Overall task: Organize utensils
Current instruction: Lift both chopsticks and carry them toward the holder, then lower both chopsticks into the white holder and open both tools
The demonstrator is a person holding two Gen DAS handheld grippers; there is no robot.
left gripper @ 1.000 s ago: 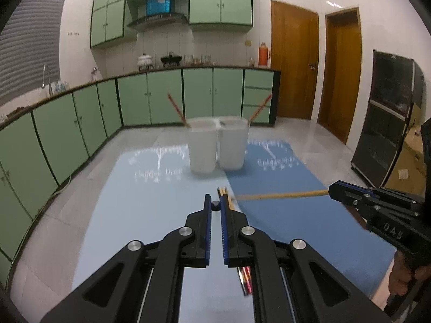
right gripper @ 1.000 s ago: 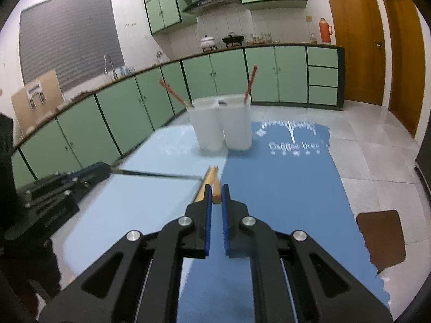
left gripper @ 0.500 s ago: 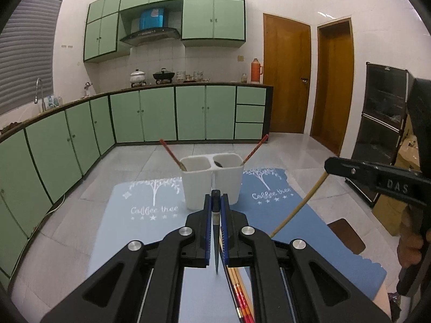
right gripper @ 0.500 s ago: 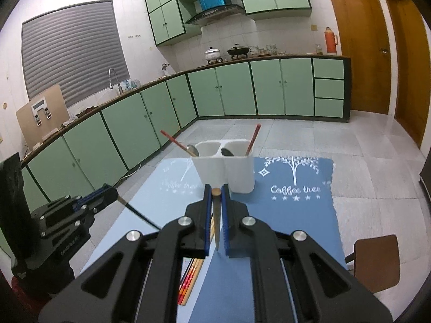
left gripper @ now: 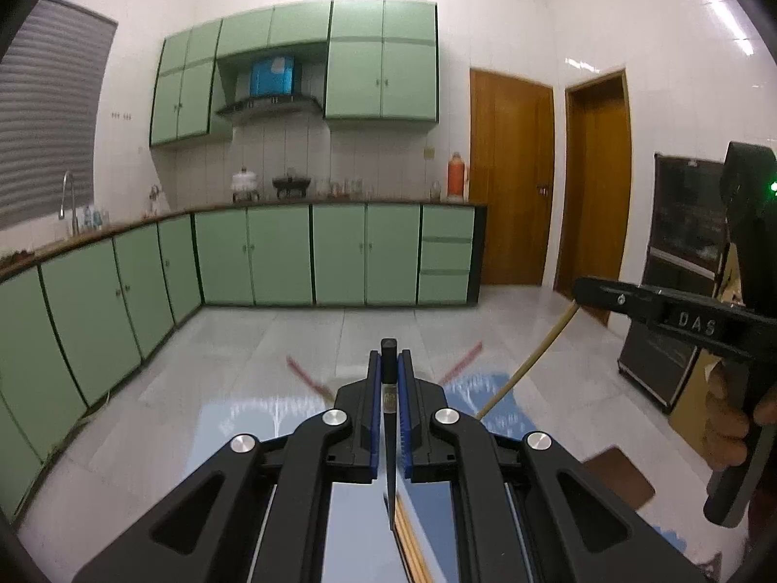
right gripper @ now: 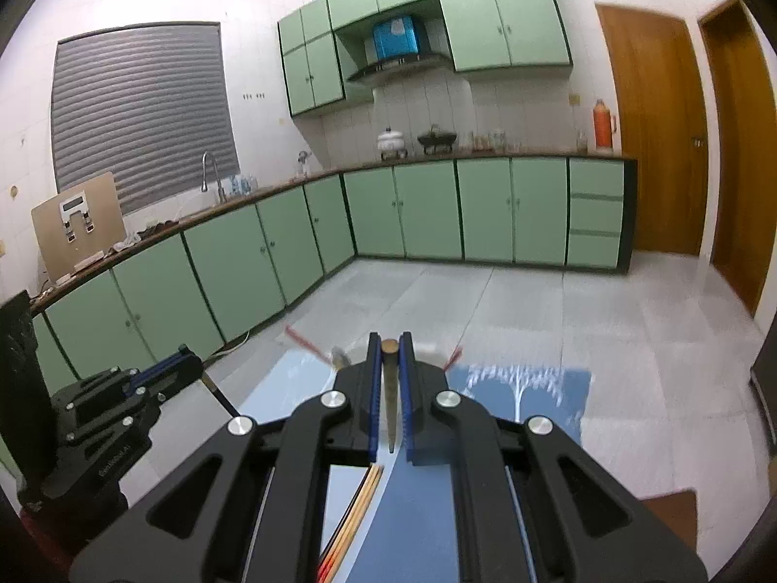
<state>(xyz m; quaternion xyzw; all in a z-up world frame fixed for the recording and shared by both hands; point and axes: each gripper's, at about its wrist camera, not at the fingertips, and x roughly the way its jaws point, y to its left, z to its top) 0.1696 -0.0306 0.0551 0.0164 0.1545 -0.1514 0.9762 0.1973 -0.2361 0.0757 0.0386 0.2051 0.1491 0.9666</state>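
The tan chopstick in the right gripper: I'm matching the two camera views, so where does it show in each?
Left wrist view: the tan chopstick slants down-left from the right gripper at the right edge.
Right wrist view: it stands at bottom centre, pinched upright between that gripper's own jaws.
Shared landmark: the orange flask on the counter beside the wooden door, at the far right of the counter in both views.

Indoor ceiling light, even but dim; glare streak on wall (left gripper: 728,24) upper right of the claw. Floor (right gripper: 485,301) glossy, reflective. Motion blur just ahead of claw tips. Strong fisheye curvature, dark vignette corners.
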